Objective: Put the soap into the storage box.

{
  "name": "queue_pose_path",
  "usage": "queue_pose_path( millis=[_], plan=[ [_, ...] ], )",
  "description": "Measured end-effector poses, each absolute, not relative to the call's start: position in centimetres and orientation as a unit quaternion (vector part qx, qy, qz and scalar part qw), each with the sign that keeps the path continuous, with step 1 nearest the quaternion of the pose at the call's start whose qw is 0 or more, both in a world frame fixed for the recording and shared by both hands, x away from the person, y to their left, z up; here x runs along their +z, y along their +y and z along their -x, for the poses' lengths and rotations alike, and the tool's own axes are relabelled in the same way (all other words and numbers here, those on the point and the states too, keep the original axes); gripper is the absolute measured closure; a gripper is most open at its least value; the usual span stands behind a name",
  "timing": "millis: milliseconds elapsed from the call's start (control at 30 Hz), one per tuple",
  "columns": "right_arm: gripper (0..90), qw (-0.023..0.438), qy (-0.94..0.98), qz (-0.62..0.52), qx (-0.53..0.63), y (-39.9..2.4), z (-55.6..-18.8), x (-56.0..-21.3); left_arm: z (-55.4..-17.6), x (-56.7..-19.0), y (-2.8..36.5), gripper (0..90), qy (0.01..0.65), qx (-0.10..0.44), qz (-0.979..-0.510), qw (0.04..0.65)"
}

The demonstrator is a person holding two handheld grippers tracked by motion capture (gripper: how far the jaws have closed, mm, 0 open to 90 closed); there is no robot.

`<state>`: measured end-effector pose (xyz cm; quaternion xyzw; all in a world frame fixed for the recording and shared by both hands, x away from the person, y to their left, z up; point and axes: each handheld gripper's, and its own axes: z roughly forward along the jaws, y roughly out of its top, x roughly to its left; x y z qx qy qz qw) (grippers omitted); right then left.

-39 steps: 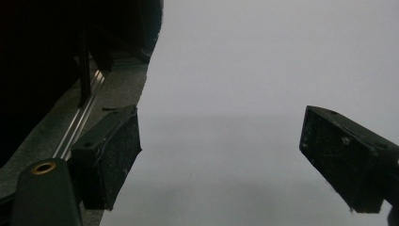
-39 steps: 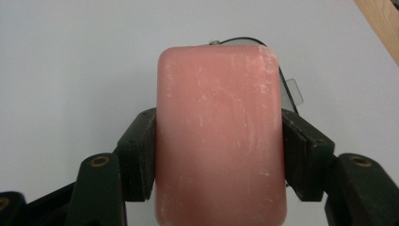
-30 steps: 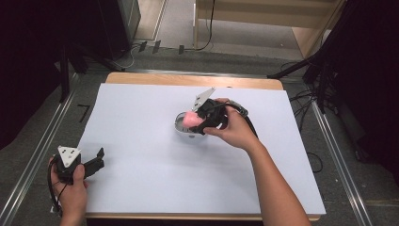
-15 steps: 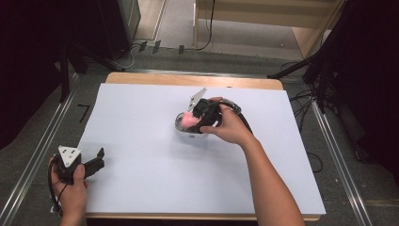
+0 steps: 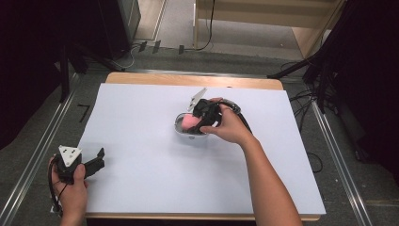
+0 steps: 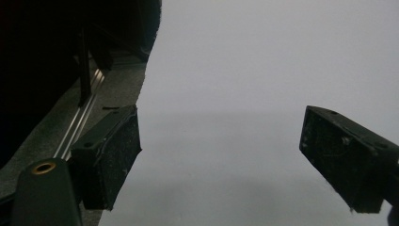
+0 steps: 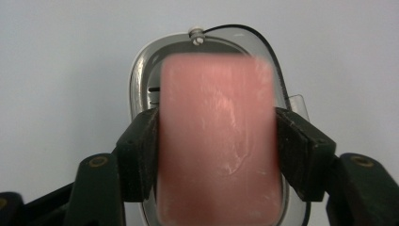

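Pink soap [image 7: 217, 141] sits clamped between the right tongs [image 7: 217, 150] directly over a clear dish [image 5: 181, 127] at mid-desk; a level, slow descent would likely seat it squarely inside the rim. The left tongs [image 6: 221, 160] rest wide open and empty at the white desk's [image 5: 141, 188] near-left corner, well apart, with nothing in the way.

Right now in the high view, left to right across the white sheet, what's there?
Left gripper at the sheet's near-left edge → clear soap dish → pink soap bar → right gripper, fingers clamped on the bar.
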<state>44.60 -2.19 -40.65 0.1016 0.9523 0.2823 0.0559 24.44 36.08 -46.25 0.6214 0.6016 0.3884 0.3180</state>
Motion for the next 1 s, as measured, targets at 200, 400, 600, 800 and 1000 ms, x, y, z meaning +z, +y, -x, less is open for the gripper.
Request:
queue_pose_path(
  millis=[200, 400, 600, 800, 1000],
  plan=[
    [37.1, 0.05, 0.934, -0.128, 0.33, -3.1, -44.8, -39.4, -24.5, -46.3, 36.1, 13.7, 0.601, 0.389, -0.621, 0.318],
    [37.2, 0.052, 0.932, -0.136, 0.332, -3.8, -44.5, -39.0, -24.5, -46.3, 36.1, 13.7, 0.602, 0.389, -0.621, 0.318],
    [38.4, 0.056, 0.925, -0.157, 0.34, -4.7, -43.8, -38.8, -24.5, -46.3, 36.1, 13.7, 0.602, 0.389, -0.622, 0.317],
    [38.0, 0.053, 0.92, -0.184, 0.341, -6.1, -43.1, -38.9, -24.5, -46.2, 36.1, 13.7, 0.602, 0.388, -0.622, 0.316],
    [35.1, 0.067, 0.91, -0.219, 0.345, -7.5, -42.1, -39.2, -24.5, -46.2, 36.1, 13.7, 0.602, 0.388, -0.622, 0.316]
  ],
)
